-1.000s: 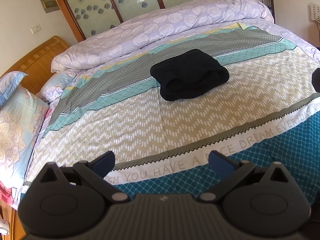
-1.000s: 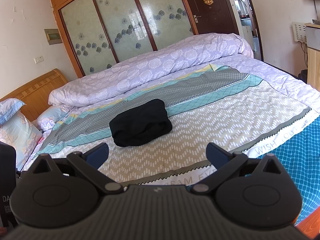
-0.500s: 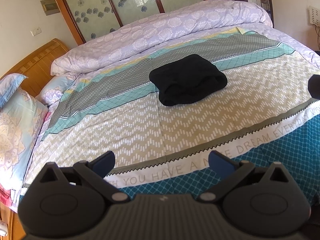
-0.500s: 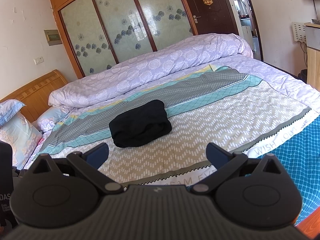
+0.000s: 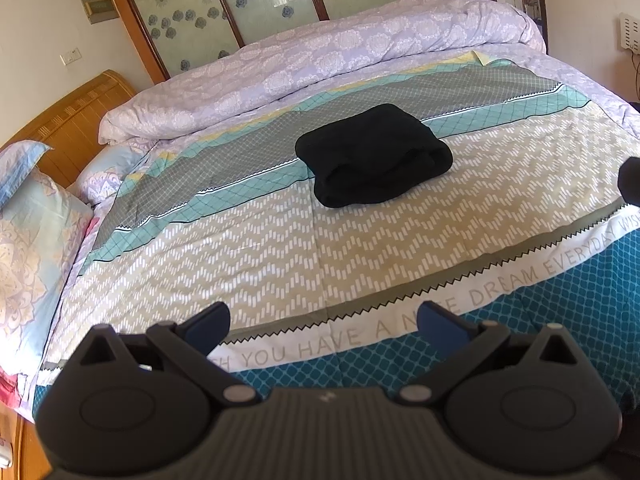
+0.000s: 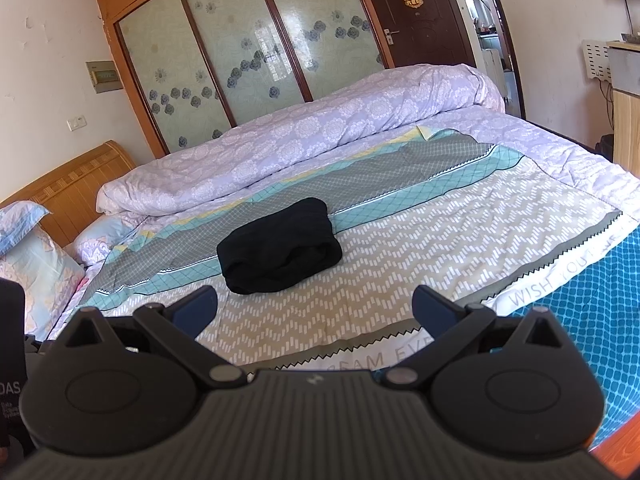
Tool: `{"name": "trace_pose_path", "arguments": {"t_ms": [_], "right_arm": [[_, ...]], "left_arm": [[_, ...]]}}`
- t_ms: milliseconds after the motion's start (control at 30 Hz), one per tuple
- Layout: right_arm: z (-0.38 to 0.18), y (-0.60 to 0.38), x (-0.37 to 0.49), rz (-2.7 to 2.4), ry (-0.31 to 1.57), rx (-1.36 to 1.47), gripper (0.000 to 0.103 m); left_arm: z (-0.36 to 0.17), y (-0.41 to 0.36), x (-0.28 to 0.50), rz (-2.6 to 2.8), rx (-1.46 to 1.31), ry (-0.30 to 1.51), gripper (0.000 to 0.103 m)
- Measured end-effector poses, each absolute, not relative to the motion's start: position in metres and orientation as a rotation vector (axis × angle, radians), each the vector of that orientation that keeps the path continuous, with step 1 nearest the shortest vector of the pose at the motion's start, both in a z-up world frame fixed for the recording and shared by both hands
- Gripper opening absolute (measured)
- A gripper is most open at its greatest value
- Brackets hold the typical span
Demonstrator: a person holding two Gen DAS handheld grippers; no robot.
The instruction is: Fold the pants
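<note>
Both grippers hang wide open and empty above the near edge of the patterned bedspread (image 5: 280,240): left gripper (image 5: 322,318), right gripper (image 6: 314,300). Black pants (image 5: 374,156) lie folded mid-bed, well apart from either, near the rolled lilac quilt (image 6: 320,128).

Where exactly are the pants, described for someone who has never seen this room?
Find the big bed with the patterned bedspread and the rolled lilac duvet along its far side. Just in front of that duvet, mid-bed, lies a folded bundle: the black pants. It is the bedspread's only dark, plain item.
</note>
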State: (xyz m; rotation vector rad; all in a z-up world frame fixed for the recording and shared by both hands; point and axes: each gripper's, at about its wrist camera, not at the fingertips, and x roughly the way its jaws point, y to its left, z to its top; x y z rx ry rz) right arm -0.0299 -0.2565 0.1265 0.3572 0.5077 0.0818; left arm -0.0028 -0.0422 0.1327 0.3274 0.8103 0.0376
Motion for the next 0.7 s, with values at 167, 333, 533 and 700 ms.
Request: {"name": "trace_pose_path", "arguments": {"t_ms": [167, 333, 533, 700], "right_arm": [[0.1247, -0.2568, -0.0296, 0.081, 0.511, 0.361, 0.103], [0.1246, -0.2565, -0.0295, 0.080, 0.512, 0.361, 0.103], [0.1221, -0.2563, -0.0277, 0.077, 0.513, 0.353, 0.103], [0.1217, -0.2553, -0.0253, 0.075, 0.514, 0.341, 0.103]], "left_arm": [[0.1309, -0.0422, -0.0005, 0.024, 0.308, 0.831, 0.103], [0.1320, -0.0417, 0.0005, 0.024, 0.294, 0.830, 0.103], [0.1312, -0.0412, 0.0034, 0.019, 0.278, 0.837, 0.103], [0.1306, -0.0397, 0.0065, 0.020, 0.270, 0.838, 0.103]]}}
